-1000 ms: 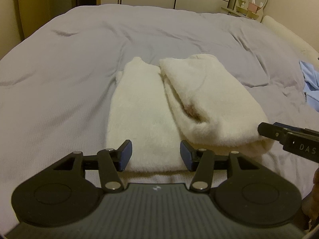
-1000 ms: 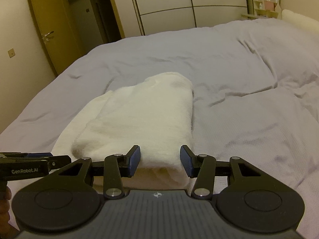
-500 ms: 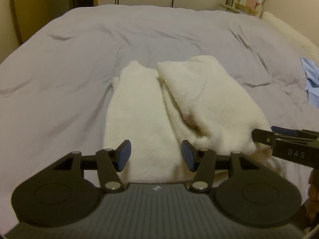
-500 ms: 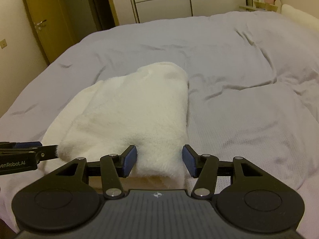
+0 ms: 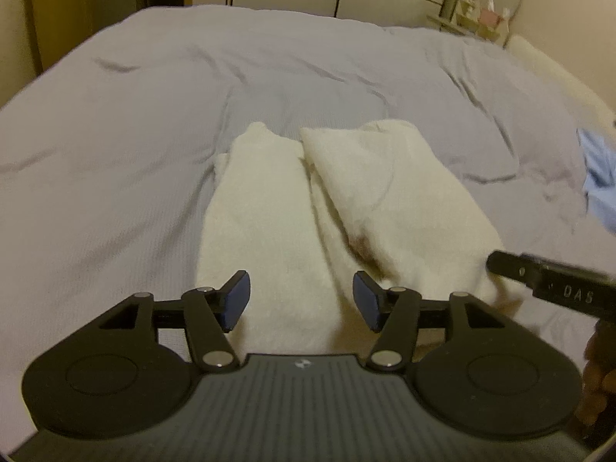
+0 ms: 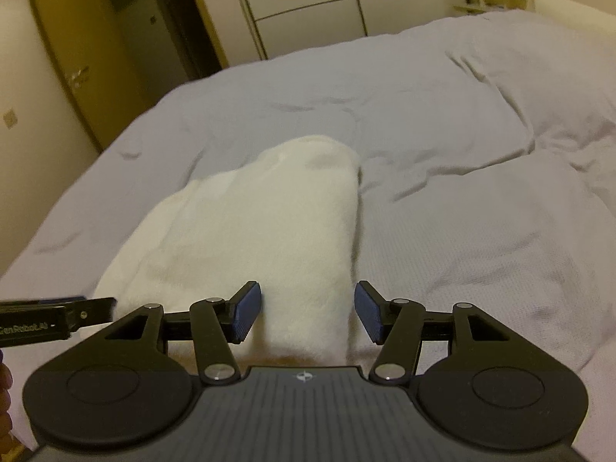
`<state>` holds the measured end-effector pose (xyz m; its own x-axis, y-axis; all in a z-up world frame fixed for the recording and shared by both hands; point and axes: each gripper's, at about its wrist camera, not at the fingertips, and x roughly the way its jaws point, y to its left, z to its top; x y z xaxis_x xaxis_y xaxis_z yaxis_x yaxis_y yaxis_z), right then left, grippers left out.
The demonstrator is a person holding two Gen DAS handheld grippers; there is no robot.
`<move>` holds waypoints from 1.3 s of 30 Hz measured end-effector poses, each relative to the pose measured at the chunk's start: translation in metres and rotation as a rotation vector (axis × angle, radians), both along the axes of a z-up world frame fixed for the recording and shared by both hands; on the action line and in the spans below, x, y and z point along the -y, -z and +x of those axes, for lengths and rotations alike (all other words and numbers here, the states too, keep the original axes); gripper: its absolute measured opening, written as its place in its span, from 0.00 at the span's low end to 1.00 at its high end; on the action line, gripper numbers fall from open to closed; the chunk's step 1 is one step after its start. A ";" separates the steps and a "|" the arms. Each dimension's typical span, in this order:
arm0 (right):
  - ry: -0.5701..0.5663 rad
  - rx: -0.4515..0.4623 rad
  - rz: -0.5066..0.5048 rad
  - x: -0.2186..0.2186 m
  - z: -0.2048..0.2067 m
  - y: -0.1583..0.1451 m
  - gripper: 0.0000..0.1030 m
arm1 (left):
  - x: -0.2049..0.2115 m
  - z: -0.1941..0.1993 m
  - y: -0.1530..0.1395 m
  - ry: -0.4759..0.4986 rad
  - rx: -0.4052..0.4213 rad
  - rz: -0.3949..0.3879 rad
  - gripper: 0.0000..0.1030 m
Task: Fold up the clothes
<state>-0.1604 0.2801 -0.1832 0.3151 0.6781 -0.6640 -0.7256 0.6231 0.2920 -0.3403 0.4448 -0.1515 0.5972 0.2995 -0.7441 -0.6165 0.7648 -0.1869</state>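
A cream fleece garment [image 5: 308,208] lies folded lengthwise on the grey bed cover [image 5: 115,146], filling the centre of both wrist views. In the left wrist view, the left claw [image 5: 300,300] hovers at the garment's near end, lower centre of the frame; its blue pads are spread and widening, with the flat left-hand layer showing between them but not pinched. The thicker folded-over layer lies just right of it, with a small brownish mark in the crease, too blurred to identify. The right claw [image 6: 308,312] sits at lower centre of its own view, jaws likewise apart and opening, the garment's near right edge between the pads, untouched as far as the blur allows. A blue cloth [image 5: 598,177] lies at the right edge.
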 end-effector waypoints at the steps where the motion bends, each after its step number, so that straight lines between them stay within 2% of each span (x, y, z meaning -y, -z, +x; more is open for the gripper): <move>1: 0.003 -0.003 0.008 0.001 0.002 0.000 0.55 | -0.005 -0.002 0.000 -0.010 0.017 -0.031 0.53; 6: 0.015 -0.021 0.042 0.006 0.008 0.003 0.55 | -0.029 0.002 0.004 -0.006 0.118 -0.228 0.55; 9: 0.021 -0.030 0.060 0.006 0.011 0.005 0.55 | -0.037 0.014 0.011 0.004 0.141 -0.307 0.55; 14: 0.029 -0.029 0.070 0.007 0.018 0.007 0.56 | -0.033 0.035 0.016 0.020 0.089 -0.280 0.55; 19: 0.038 -0.034 0.078 0.006 0.027 0.009 0.57 | -0.022 0.046 0.015 0.045 0.035 -0.190 0.55; 23: 0.037 -0.029 0.080 0.004 0.031 0.009 0.58 | -0.017 0.052 0.015 0.069 0.021 -0.155 0.55; 32: 0.042 -0.028 0.079 0.001 0.036 0.013 0.60 | -0.017 0.066 0.023 0.097 0.032 -0.167 0.56; 36: 0.052 -0.039 0.084 0.000 0.039 0.014 0.60 | -0.030 0.071 0.035 0.089 0.085 -0.249 0.58; 38: 0.057 -0.044 0.086 -0.001 0.040 0.014 0.60 | -0.037 0.072 0.037 0.088 0.115 -0.277 0.47; 39: 0.060 -0.046 0.087 -0.001 0.041 0.014 0.60 | -0.038 0.070 0.035 0.093 0.131 -0.266 0.37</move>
